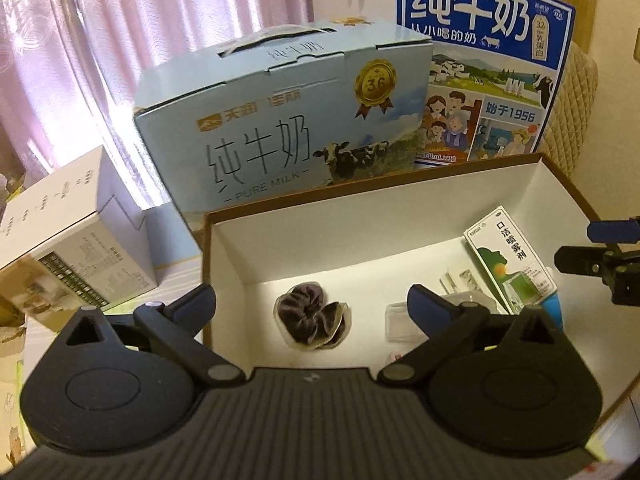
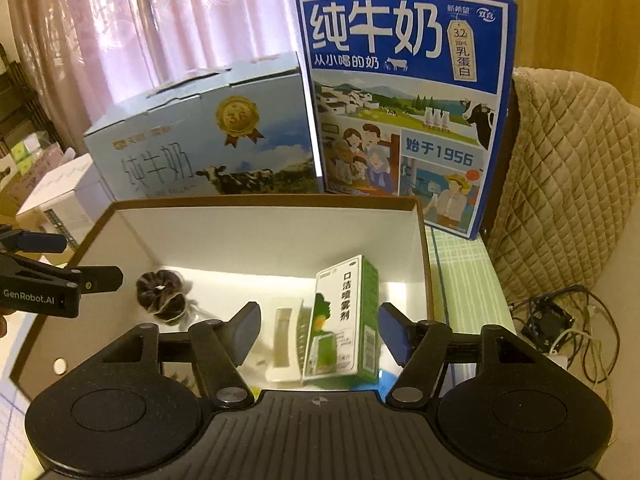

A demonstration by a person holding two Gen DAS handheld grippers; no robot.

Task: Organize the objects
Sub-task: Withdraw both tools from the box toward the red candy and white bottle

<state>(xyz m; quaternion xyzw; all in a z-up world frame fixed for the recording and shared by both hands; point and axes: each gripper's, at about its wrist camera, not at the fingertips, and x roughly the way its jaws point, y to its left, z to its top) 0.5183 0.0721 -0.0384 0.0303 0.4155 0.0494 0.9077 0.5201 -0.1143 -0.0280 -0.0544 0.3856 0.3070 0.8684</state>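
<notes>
Hovering over the open box (image 1: pixel 224 240), left gripper (image 1: pixel 312 300) gapes empty above the scrunchie (image 1: pixel 310 320) at centre frame; right gripper (image 2: pixel 320 328), released, straddles the green carton (image 2: pixel 348 320).

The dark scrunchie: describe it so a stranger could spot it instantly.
Find the open white-lined box in front of the two milk cartons. On its floor, left side, lies the dark scrunchie: the only soft, ruffled, dark item, apart from the green-and-white spray carton at right.

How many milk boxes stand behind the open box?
2: a pale blue milk box behind its left part, and a dark blue one standing upright behind its right corner. Others may be hidden.
</notes>
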